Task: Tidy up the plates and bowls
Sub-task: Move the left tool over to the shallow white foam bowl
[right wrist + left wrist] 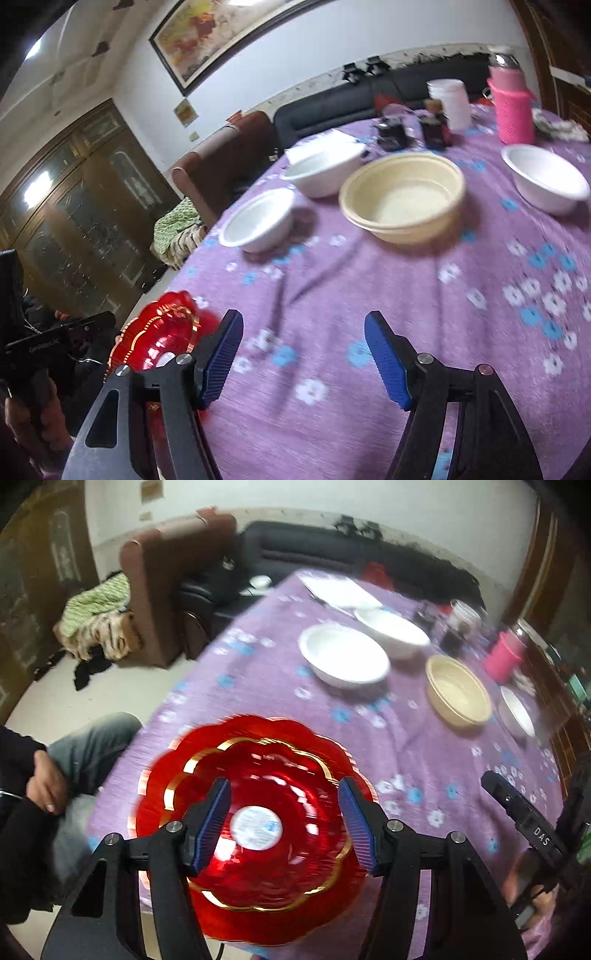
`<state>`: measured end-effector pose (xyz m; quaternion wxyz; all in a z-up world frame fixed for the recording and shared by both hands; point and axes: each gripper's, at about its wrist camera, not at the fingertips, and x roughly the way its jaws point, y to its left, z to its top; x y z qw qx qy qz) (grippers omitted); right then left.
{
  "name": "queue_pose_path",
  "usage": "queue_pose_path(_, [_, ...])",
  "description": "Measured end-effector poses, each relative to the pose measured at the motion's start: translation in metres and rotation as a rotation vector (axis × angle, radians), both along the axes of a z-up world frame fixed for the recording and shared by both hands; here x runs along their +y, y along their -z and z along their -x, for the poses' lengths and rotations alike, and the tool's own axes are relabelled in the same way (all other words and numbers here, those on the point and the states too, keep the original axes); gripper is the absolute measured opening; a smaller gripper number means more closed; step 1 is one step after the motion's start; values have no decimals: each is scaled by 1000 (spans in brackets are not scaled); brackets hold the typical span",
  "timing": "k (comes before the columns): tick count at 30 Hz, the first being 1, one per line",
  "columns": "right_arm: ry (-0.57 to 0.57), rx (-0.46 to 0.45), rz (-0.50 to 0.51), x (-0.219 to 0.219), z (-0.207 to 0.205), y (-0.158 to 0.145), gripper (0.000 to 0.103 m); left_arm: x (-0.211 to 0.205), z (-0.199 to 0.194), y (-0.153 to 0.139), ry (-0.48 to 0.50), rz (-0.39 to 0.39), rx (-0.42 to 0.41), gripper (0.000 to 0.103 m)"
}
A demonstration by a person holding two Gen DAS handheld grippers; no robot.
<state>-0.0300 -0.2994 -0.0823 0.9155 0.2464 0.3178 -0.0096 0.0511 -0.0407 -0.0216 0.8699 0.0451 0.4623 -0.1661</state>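
Below, the red plate (pixel 258 812) lies under the left tool (pixel 282 823), its jaws wide.

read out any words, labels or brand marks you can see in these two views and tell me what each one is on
"DAS": on the black body of the right hand-held gripper, left wrist view.
"GenRobot.AI", faint and partly blurred: on the black body of the left hand-held gripper, right wrist view.
Round white sticker on the red plate: print too blurred to read.
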Motion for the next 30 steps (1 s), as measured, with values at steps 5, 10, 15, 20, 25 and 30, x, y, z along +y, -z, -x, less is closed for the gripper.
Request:
queue_pose_path(5, [18,28,-83,-19,3,11,71,-21,-7,3,30,-11,52,59])
queue_pose_path(10, [-44,26,-131,-21,-27,1,71,-19,-40,-15,-15,45,143,59])
queue_pose_path(15, [-85,-20,-249,-31,-70,-24,71,-26,-55,-48,-91,160,121,65])
queue_pose_path(20, [-9,-133,-177,-68,-59,-50,71,-78,-57,-49,-40,215,130,75])
queue_pose_path(25, [110,-134,-184,-133,-36,-44,71,-141,-67,-14,-1,198,227,75])
queue_pose_path(30, [183,-154,-287,-183,-19,-20,71,-147,-77,-4,-32,135,184,75])
